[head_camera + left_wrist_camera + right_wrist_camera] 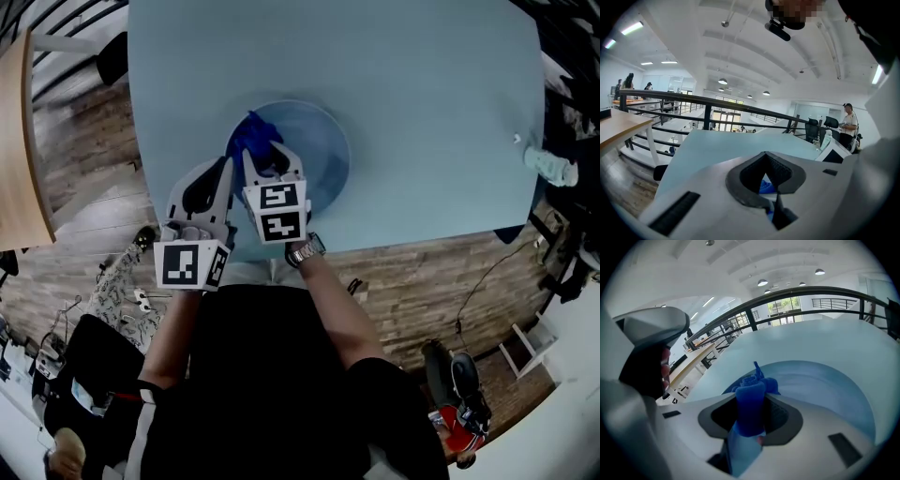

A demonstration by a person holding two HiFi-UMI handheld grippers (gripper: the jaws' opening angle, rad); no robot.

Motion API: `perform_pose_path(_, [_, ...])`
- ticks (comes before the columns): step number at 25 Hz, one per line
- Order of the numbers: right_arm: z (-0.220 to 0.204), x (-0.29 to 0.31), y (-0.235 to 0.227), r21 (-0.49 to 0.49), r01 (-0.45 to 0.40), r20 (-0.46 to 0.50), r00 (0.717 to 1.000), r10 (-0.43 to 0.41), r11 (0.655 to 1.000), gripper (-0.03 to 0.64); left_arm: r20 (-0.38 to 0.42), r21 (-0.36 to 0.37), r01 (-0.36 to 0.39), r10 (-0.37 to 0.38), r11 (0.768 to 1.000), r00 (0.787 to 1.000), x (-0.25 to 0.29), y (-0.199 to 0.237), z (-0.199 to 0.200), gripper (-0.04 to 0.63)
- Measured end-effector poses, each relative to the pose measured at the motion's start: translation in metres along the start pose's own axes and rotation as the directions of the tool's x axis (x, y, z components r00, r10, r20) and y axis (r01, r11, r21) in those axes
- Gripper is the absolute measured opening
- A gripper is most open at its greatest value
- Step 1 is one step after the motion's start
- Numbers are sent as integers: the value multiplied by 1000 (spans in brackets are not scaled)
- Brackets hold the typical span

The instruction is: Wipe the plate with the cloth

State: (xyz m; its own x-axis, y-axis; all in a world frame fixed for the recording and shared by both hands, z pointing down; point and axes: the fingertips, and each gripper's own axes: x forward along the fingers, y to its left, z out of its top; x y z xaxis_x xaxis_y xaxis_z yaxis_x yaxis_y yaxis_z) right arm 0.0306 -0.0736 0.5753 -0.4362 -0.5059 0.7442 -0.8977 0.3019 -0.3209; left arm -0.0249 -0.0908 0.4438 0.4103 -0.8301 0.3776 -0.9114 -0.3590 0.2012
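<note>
My right gripper (269,157) has its fingers clamped on the cloth (249,137), over the plate's (321,148) left edge; the left gripper (223,171) waits beside it, fingers together.

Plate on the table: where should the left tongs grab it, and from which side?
Probably its thin rim at the near left edge, coming in low from the person's side. The plate lies flat on the table, so only the rim can be pinched. The cloth, held in the right tongs, covers its left middle; the left tongs sit beside that edge.
</note>
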Motion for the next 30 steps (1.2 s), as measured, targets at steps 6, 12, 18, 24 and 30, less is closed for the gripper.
perform_pose_path(6, [1,1,-5,9,1,0,1000,-1,1000,120,1,-1,5,-5,1000,1000,2,-1,-1,0])
perform_pose_path(12, [4,0,-18,20,31,6,1000,-31,999,120,2,-4,5,-5,1000,1000,2,-1,-1,0])
perform_pose_path(18, [14,-2,-31,30,56,38,998,-57,998,120,-1,-7,9,-9,1000,1000,2,-1,-2,0])
perform_pose_path(24, [9,-5,-44,54,87,18,996,-88,995,120,3,-8,13,-13,1000,1000,1,1,-2,0])
perform_pose_path(30, [11,-10,-59,74,125,17,992,-127,989,120,4,-7,16,-16,1000,1000,0,2,-1,0])
